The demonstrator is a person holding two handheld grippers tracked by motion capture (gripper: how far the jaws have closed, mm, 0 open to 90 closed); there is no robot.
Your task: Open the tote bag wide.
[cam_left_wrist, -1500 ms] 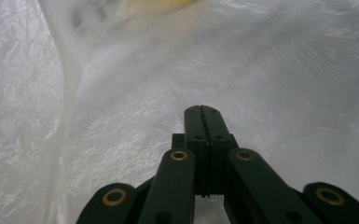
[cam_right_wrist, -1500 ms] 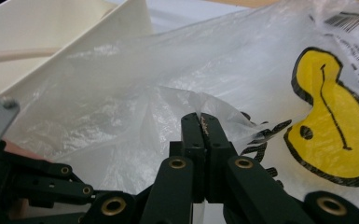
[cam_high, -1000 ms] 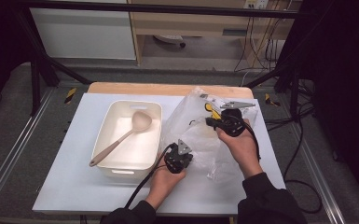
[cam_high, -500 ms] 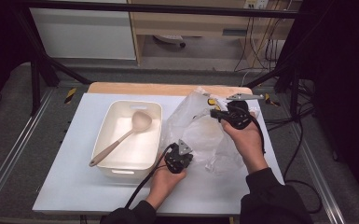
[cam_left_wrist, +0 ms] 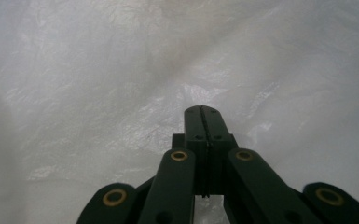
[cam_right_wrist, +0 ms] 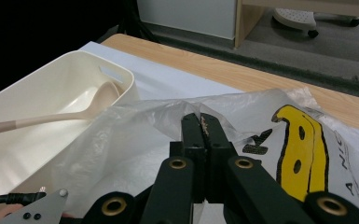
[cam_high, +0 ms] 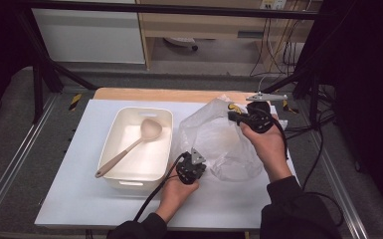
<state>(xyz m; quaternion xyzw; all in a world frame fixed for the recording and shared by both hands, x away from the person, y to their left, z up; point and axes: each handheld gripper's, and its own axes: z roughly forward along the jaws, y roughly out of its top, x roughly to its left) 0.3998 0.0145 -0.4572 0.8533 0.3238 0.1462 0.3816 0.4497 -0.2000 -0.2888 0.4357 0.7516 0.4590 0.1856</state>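
Right gripper (cam_right_wrist: pixel 200 122): jaws fully closed, pinching the upper edge of the clear plastic bag (cam_high: pixel 219 142) at its far rim. Left gripper (cam_left_wrist: pixel 200 114): jaws fully closed against the bag film at the near, lower edge; whether film is actually caught between the pads cannot be told with certainty, though the film lies directly at the tips. The bag sits on the white table sheet (cam_high: pixel 79 199), right of the cream plastic bin (cam_high: pixel 124 174), stretched between the two grippers.

Risks:
- Thin film can slip from a pinch if the hands pull apart too hard.
- The same tension can tear the film at either pinch point.
- If both layers are caught together, the mouth is likely to stay shut.
- A swing to the left could brush the bin.

View differences:
- The right gripper view shows a yellow and black print (cam_right_wrist: pixel 303 154) on the bag, and the ladle (cam_right_wrist: pixel 74 114) lying in the bin.
- The high view shows both hands and the overall layout.
- The left gripper view gives wrinkled film close up.
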